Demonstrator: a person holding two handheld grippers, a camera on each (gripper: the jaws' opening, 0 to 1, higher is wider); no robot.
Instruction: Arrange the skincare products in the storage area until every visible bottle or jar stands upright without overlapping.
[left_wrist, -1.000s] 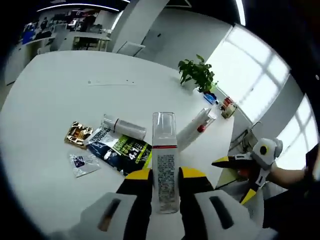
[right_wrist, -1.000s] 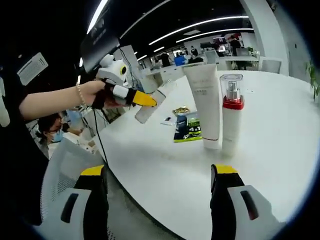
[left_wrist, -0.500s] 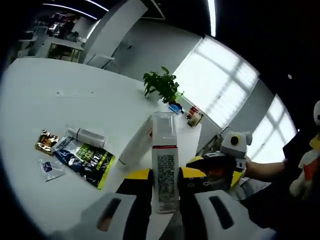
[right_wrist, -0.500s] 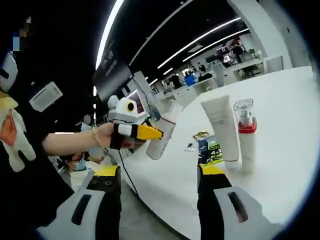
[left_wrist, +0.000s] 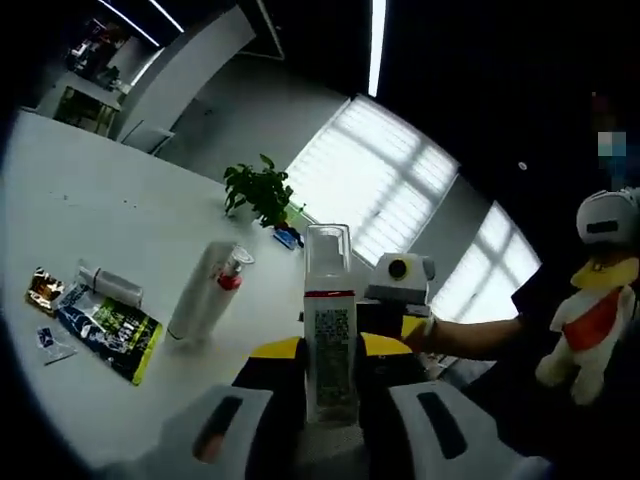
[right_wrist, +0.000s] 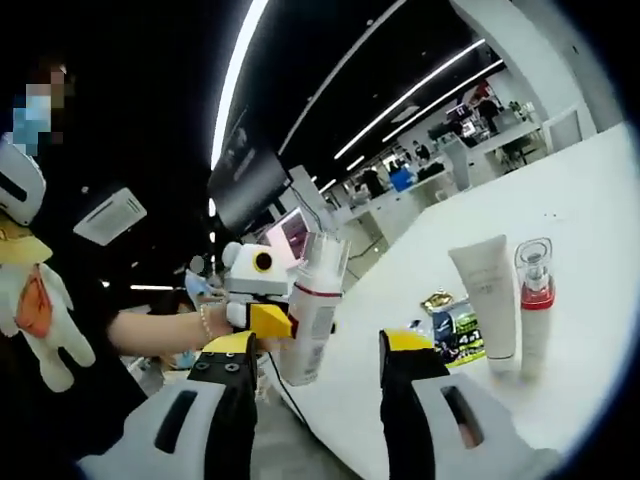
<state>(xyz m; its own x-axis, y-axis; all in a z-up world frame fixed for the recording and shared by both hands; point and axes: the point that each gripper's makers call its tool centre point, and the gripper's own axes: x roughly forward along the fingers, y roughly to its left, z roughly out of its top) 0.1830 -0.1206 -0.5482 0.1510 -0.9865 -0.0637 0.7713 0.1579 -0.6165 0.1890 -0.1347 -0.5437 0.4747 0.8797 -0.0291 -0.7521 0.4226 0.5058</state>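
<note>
The left gripper (left_wrist: 330, 355) is clamped on a white bottle (left_wrist: 329, 325), upright, held off the table's (left_wrist: 100, 220) edge. The standing tube (right_wrist: 485, 295) and pump bottle (right_wrist: 532, 305) lie ahead on the table. The right gripper (right_wrist: 315, 355) hangs with jaws apart, holding nothing.

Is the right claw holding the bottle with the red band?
No, the right claw is open and empty; the left claw grips the red-banded bottle.

One clear-capped white bottle with a red band (left_wrist: 329, 330), one white tube (right_wrist: 485, 297), one red-collared pump bottle (right_wrist: 534, 305), three flat sachets, one small tube lying flat (left_wrist: 110, 285), one potted plant (left_wrist: 262, 190).
</note>
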